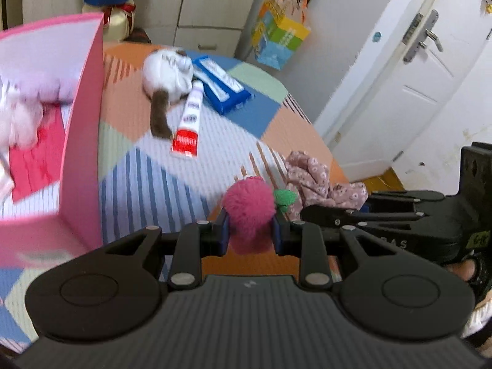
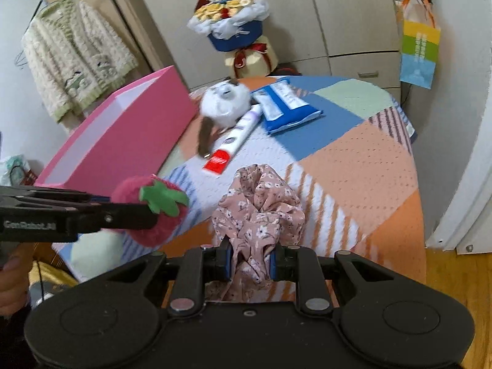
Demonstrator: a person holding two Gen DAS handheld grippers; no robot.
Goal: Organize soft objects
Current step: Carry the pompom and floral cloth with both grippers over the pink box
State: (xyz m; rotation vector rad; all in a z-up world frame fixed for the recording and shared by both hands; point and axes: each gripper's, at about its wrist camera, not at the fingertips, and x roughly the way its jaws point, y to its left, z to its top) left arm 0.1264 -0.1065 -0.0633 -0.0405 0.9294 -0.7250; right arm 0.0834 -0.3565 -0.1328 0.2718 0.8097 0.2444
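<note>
My left gripper (image 1: 249, 235) clamps the plush strawberry (image 1: 248, 215) and my right gripper (image 2: 248, 264) pinches the floral cloth (image 2: 258, 212). Partway, I'd say: a pale plush already lies in the pink box (image 2: 129, 141) at ten o'clock, while the white plush cat (image 2: 223, 100) waits at twelve.

We hold our left gripper (image 1: 249, 229) clamped on the plush strawberry (image 1: 248, 212), raised beside the pink box (image 1: 83, 153); our right gripper (image 2: 249, 261), further from the box, pinches the floral cloth (image 2: 258, 215).
</note>
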